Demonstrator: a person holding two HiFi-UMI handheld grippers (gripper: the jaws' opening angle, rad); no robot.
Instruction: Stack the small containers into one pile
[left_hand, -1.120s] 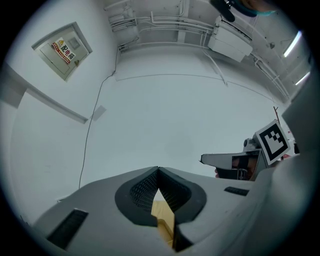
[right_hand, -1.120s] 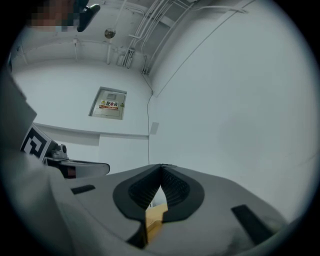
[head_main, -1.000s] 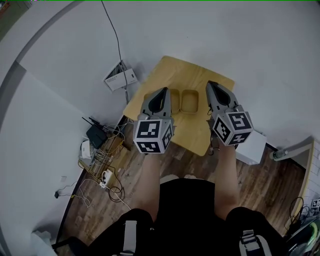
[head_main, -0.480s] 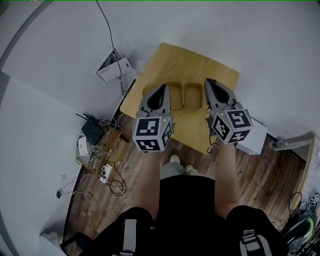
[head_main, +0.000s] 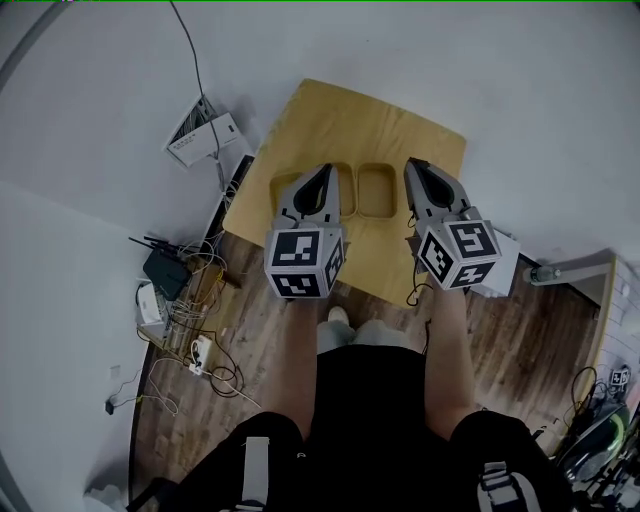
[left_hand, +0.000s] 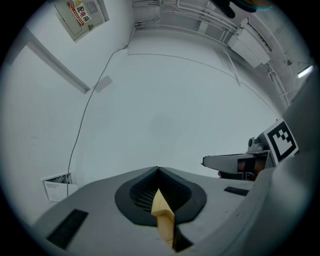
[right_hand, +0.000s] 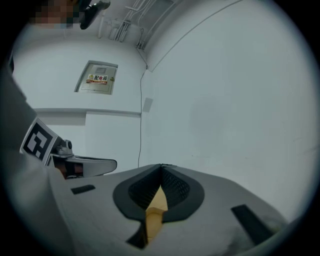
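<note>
Jaws: left gripper (head_main: 324, 172) clenched, empty; right gripper (head_main: 412, 163) likewise | Containers: two, side by side on the table (head_main: 330, 118), unstacked; left container (head_main: 346, 192) mostly under the left gripper, right container (head_main: 376, 192) between grippers | Step: approach; next, probably open over one | Hidden: most of the left container.

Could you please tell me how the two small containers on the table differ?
The left container is mostly hidden by the shut left gripper; the right container shows whole and empty. The left container sits nearer the table's left edge, the right container nearer the shut right gripper. Both are tan, side by side, unstacked.
</note>
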